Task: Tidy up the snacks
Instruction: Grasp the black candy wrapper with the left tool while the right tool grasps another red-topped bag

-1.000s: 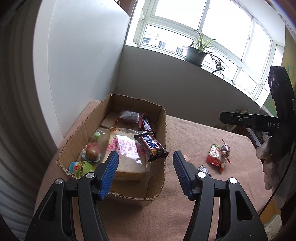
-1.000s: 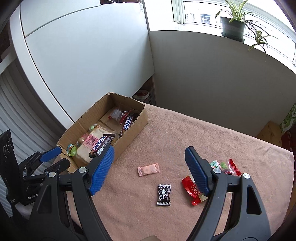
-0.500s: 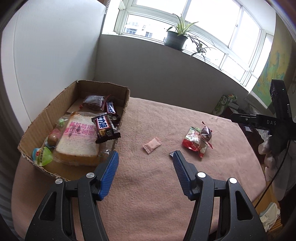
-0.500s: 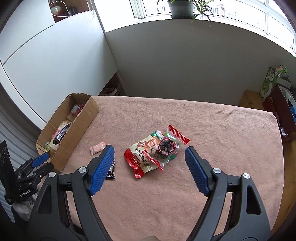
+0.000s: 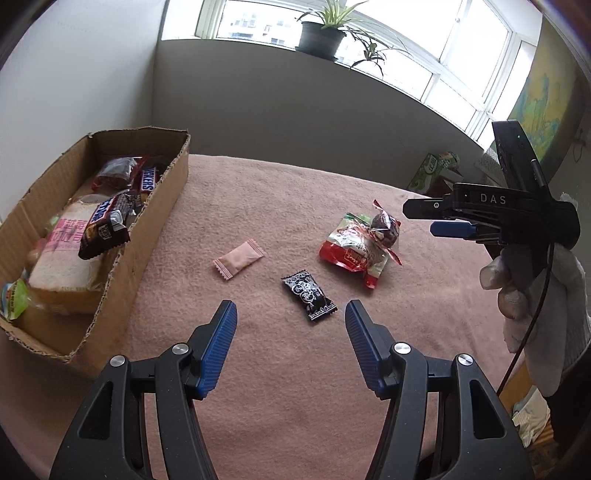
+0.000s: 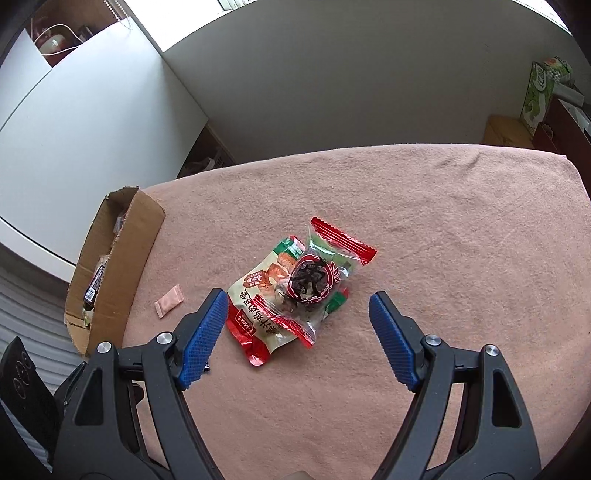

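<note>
A cardboard box [image 5: 155, 236] at the left holds bread, chocolate bars and other snacks. On the pink cloth lie a pink sachet [image 5: 239, 258], a black candy [image 5: 309, 294] and a red-and-white snack bag [image 5: 352, 247] with a dark round sweet [image 5: 386, 227] in a clear wrapper on top. My left gripper [image 5: 291, 314] hangs open just short of the black candy, nothing between its fingers. My right gripper [image 6: 297, 301] is open above the red-and-white snack bag [image 6: 269, 306] and the dark sweet [image 6: 312, 280], apart from both. The box [image 6: 122, 266] and the pink sachet [image 6: 169, 301] lie to its left.
The cloth-covered table [image 6: 443, 229] ends at a rounded edge on the right. A green carton [image 6: 541, 92] and brown furniture stand beyond it. A potted plant [image 5: 320, 35] sits on the window sill. The gloved hand [image 5: 532, 291] holding the right gripper's body [image 5: 509, 218] shows in the left wrist view.
Both grippers swung right and down, away from the box and toward the loose snacks. The left one now faces the black candy; the right one is over the snack bag. Neither opening changed.
</note>
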### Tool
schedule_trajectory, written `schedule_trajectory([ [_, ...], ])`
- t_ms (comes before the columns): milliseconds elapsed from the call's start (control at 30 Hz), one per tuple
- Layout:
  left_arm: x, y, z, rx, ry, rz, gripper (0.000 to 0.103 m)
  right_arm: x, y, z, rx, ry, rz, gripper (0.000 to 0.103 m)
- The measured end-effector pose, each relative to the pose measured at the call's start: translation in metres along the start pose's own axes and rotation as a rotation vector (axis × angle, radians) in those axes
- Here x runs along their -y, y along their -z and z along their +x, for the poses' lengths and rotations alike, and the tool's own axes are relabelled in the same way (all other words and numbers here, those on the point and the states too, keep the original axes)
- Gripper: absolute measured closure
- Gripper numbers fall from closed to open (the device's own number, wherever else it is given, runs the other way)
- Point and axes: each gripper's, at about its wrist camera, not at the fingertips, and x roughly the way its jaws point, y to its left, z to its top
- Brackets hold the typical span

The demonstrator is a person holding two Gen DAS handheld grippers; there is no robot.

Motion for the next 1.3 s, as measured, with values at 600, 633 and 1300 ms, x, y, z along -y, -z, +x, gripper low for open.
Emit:
schedule_trajectory([
  [600,0.021,-0.006,0.058,-0.091,-0.019,0.033,0.047,0.011,-0.015,0.046,-0.064,-0.005,0.08,0.031],
  [633,0.021,-0.006,0.06,-0.099,-0.02,0.035,0.051,0.011,-0.015,0.047,-0.064,0.003,0.075,0.032],
  [1300,0.013,-0.013,0.074,-0.128,-0.006,0.034,0.082,0.018,-0.014,0.046,-0.079,0.057,0.036,0.06],
])
